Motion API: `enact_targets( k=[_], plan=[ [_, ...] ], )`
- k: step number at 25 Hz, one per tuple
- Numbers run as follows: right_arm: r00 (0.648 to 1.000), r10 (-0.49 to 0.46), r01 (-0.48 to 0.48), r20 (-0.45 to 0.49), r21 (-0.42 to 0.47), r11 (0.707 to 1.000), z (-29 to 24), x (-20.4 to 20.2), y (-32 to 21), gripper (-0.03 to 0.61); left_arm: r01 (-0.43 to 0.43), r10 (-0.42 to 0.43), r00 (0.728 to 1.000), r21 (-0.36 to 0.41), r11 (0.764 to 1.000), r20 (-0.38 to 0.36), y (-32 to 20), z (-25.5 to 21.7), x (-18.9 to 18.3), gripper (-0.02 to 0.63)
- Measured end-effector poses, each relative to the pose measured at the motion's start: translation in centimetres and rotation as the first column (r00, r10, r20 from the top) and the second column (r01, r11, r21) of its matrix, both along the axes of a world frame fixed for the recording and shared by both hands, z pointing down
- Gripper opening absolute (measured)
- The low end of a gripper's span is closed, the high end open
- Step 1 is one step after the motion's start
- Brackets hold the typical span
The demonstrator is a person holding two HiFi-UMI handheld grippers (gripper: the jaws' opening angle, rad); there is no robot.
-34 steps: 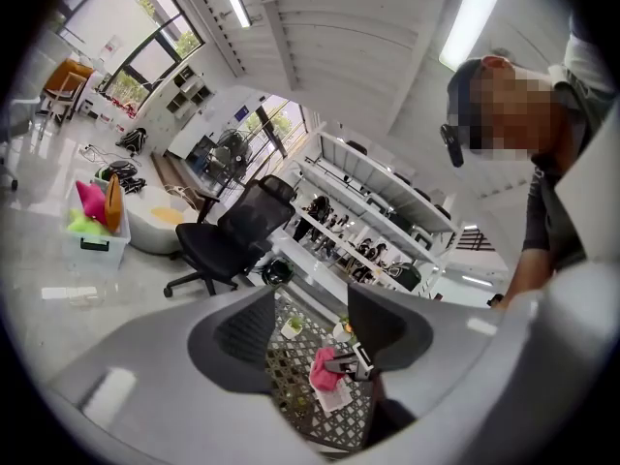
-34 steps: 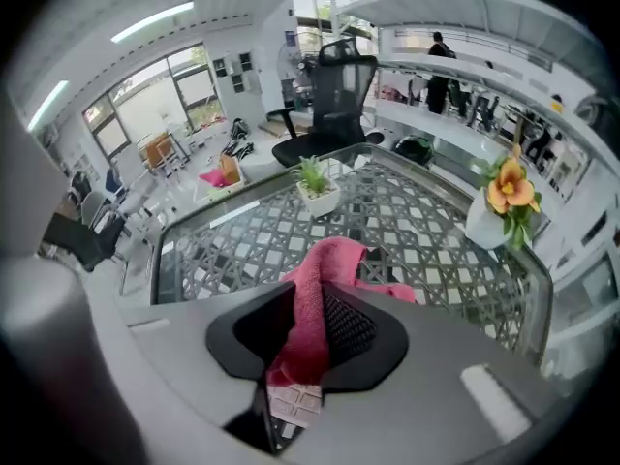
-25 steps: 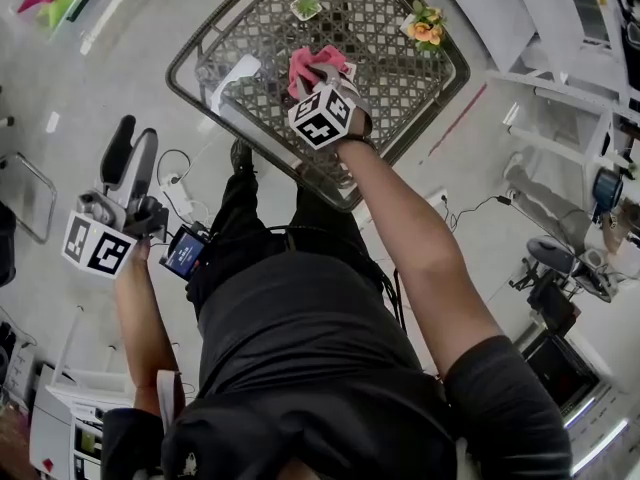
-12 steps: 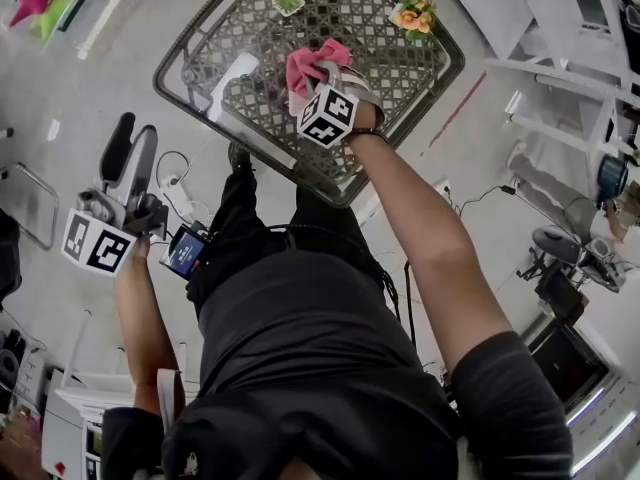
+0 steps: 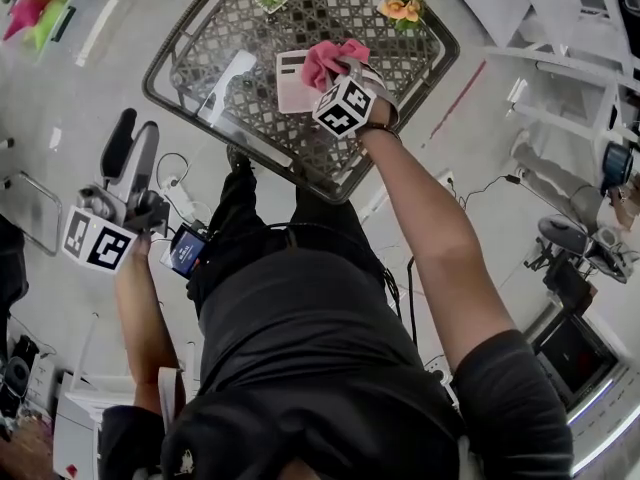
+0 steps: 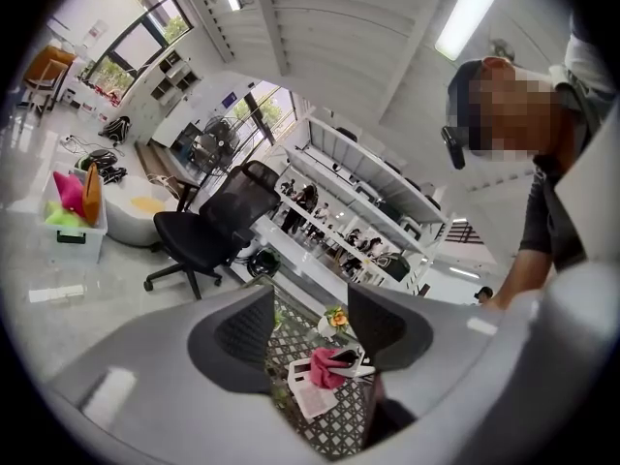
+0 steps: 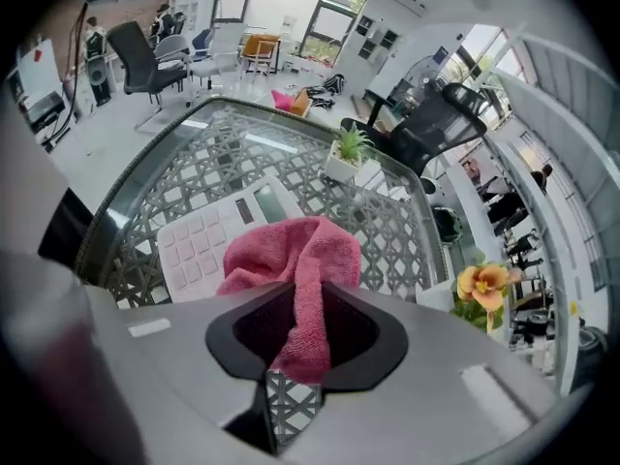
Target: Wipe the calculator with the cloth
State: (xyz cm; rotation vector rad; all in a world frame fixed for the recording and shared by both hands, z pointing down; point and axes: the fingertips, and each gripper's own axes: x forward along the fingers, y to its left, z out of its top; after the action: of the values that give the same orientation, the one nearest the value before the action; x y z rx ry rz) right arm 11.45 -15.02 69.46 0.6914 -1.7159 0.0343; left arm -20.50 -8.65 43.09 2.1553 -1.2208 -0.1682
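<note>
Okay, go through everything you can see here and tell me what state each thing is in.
right tool: shut on the cloth
cloth: bunched up, hanging over one side of the calculator
calculator: flat on the table, keys up, partly covered
left tool: open, empty, held away from the table
green plant: upright
flower pot: upright
</note>
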Motion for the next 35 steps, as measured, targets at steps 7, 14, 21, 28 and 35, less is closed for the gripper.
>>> enact_targets(
  k=[7,14,21,28,35],
  plan=[
    [0.889,0.425,-0.417,0.173,-0.079,0.905,-0.8,3.4,-0.2,0.08,-0.017,0.017,1.0,0.003,1.0,0.003,-0.4,-0.3,0.7,0.255],
    [0.541,0.776,-0.734,0.324,-0.268,0.624,-0.6,3.7,1.6,0.078,-0.017,0.017,1.0,0.007,1.0,-0.001,-0.4,-0.3,0.6,0.255],
    [0.565,0.752,-0.705,0.34,-0.274,0.654,-0.6,0.4,1.8,0.078,0.004,-0.004,1.0,0.003,1.0,-0.002,0.4,0.1,-0.8,0.255],
    [0.601,0.725,-0.665,0.338,-0.292,0.687,-0.2,-3.3,2.0,0.078,0.031,-0.031,1.0,0.005,0.999,-0.003,1.1,0.4,-2.6,0.255],
    [0.604,0.714,-0.635,0.353,-0.328,0.699,-0.3,-6.5,2.5,0.078,0.05,-0.05,0.999,0.004,0.999,-0.003,1.8,0.3,-4.0,0.255]
  ],
)
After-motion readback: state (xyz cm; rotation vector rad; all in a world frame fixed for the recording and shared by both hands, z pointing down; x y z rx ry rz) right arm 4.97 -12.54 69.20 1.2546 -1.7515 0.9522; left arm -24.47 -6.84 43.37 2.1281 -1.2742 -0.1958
